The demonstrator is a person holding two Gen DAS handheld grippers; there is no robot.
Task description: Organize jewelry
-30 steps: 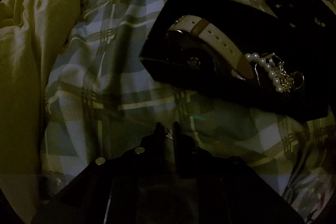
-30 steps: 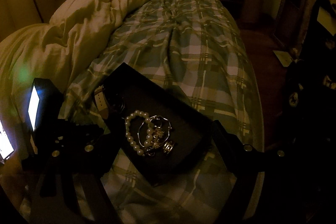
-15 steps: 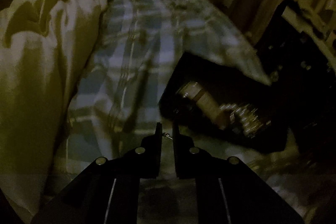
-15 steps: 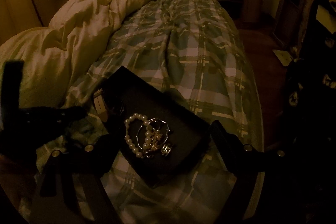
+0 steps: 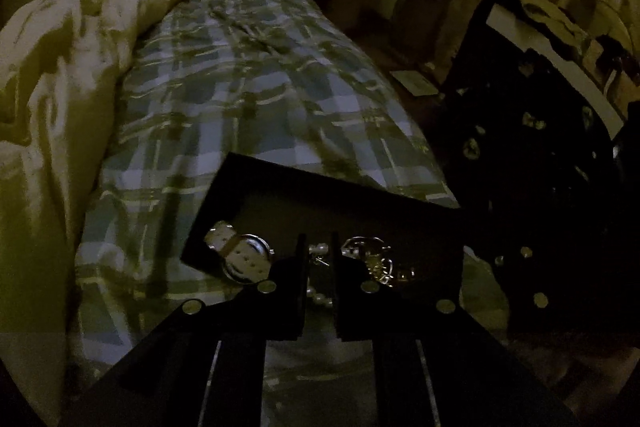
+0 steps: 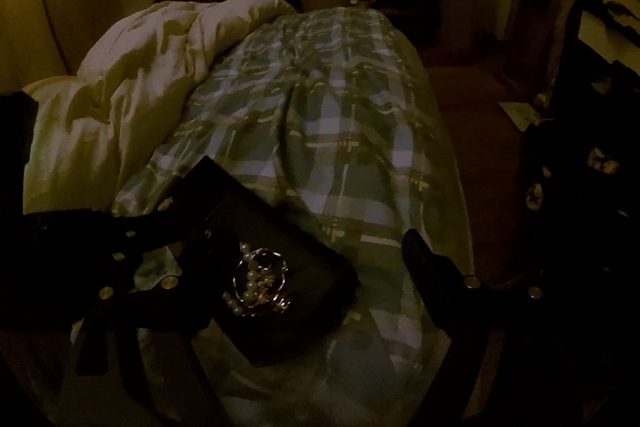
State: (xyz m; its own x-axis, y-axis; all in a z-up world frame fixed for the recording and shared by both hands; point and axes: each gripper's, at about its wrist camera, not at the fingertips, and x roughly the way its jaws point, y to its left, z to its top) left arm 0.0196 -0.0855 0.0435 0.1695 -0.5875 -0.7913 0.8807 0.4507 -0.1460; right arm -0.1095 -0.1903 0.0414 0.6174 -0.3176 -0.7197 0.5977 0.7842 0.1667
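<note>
left tool (image 5: 320, 261) pinches a small earring (image 5: 319, 259) above the tray (image 5: 340, 203).

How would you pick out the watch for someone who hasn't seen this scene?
On the plaid bedspread lies a black tray. The watch sits at the tray's left end in the left wrist view, apart from the tangled jewelry. It is the only piece with a round metal case and a pale strap.

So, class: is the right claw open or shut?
Open. In the right wrist view the right claw has its fingers spread wide on either side of the black tray, pressing on nothing.
</note>
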